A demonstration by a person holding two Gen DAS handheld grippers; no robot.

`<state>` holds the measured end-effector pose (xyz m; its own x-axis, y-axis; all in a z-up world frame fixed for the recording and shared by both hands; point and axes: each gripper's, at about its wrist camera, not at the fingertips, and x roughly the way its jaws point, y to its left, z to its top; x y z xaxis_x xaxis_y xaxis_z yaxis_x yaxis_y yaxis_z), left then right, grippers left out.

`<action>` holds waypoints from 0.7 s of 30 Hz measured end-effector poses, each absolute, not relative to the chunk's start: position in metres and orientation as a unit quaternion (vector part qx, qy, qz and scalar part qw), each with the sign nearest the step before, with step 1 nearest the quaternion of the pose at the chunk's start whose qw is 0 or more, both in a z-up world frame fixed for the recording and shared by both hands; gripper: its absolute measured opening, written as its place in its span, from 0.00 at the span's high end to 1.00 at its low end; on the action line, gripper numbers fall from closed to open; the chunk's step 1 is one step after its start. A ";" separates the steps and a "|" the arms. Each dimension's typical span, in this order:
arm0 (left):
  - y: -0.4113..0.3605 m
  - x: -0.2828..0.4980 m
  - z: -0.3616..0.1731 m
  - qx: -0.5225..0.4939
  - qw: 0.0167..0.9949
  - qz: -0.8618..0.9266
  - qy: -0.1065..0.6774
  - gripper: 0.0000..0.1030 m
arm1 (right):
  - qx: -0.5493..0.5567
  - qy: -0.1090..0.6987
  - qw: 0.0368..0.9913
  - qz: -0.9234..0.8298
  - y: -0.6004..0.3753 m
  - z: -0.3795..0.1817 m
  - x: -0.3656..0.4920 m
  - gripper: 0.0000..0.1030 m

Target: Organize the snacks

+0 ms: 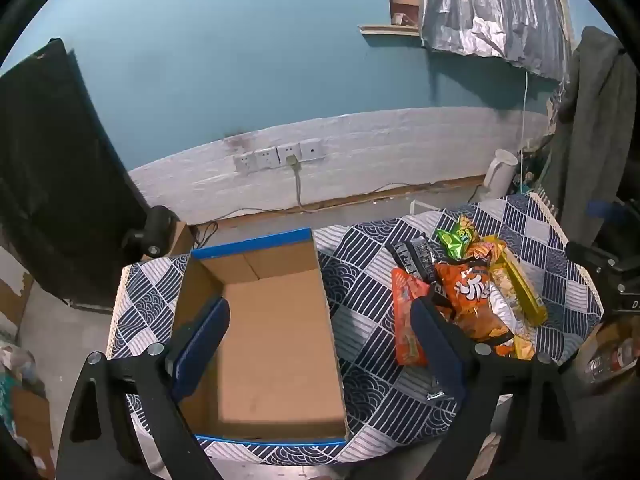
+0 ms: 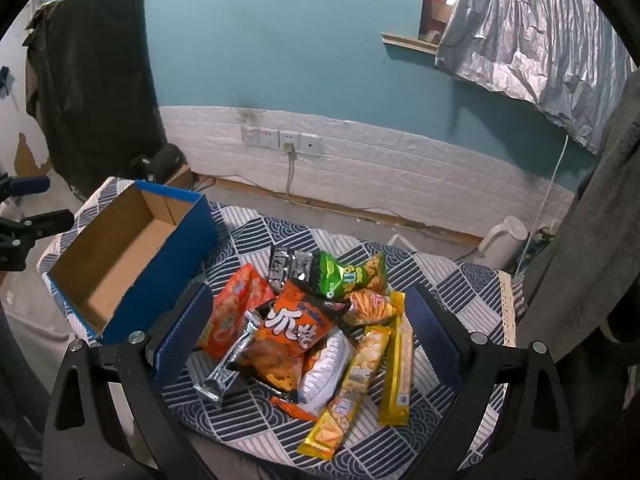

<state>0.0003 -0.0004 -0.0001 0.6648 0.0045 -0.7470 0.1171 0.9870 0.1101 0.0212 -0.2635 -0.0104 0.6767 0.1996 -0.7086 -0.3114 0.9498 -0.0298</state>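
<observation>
An empty cardboard box [image 1: 276, 332] with blue outer walls sits on the left of the patterned table; it also shows in the right wrist view [image 2: 120, 256]. A pile of snack packets [image 2: 304, 324] lies to its right: an orange bag [image 2: 296, 320], a green bag [image 2: 340, 276], black packets [image 2: 290, 266], yellow cracker sticks [image 2: 396, 360] and a silver bar [image 2: 228, 364]. The pile shows in the left wrist view [image 1: 468, 292] too. My left gripper [image 1: 320, 312] is open above the box. My right gripper [image 2: 312, 320] is open above the pile, holding nothing.
The table has a blue-and-white patterned cloth [image 2: 460, 292]. Behind it are a teal wall with sockets [image 2: 280, 138] and a plugged cable, a white kettle [image 2: 504, 240] on the floor, a black cloth-covered object [image 2: 92, 80] and a grey curtain [image 2: 532, 28].
</observation>
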 end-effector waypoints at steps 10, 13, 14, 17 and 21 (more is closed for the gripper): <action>-0.005 -0.001 -0.010 0.083 0.908 -0.032 0.409 0.10 | -0.060 0.384 0.911 0.141 -0.265 -0.018 0.019 0.08; -0.004 -0.001 -0.004 0.089 0.909 -0.032 0.406 0.10 | -0.060 0.388 0.909 0.142 -0.265 -0.014 0.021 0.08; -0.004 -0.001 -0.004 0.090 0.909 -0.033 0.407 0.10 | -0.059 0.388 0.909 0.143 -0.267 -0.012 0.022 0.08; -0.004 -0.001 -0.004 0.090 0.908 -0.035 0.408 0.10 | -0.060 0.388 0.909 0.143 -0.267 -0.011 0.022 0.08; -0.003 -0.001 -0.006 0.085 0.906 -0.037 0.413 0.10 | -0.062 0.387 0.909 0.144 -0.267 -0.010 0.021 0.08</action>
<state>-0.0008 -0.0025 -0.0057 0.6568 0.0037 -0.7541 0.1373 0.9827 0.1245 0.0211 -0.2665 -0.0099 0.6590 0.2137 -0.7211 -0.3093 0.9510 -0.0009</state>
